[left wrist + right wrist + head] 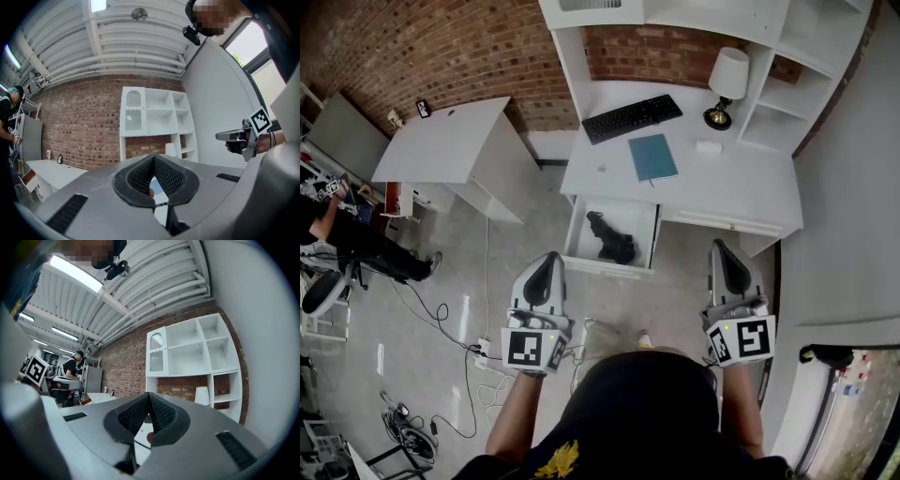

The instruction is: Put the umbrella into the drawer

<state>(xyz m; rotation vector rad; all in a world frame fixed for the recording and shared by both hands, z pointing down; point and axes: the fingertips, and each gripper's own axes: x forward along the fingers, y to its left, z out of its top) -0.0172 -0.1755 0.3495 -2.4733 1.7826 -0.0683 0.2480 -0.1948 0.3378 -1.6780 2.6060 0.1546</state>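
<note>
A folded black umbrella lies inside the open white drawer of the desk. Both grippers hang level in front of the desk, back from the drawer and well apart from each other. My left gripper is below the drawer's left corner; in its own view the left gripper has its jaws together with nothing between them. My right gripper is to the right of the drawer; in its own view the right gripper is shut and empty too.
On the desk lie a black keyboard, a blue notebook and a lamp. A second white table stands at the left. Cables trail over the floor. A person sits at the far left.
</note>
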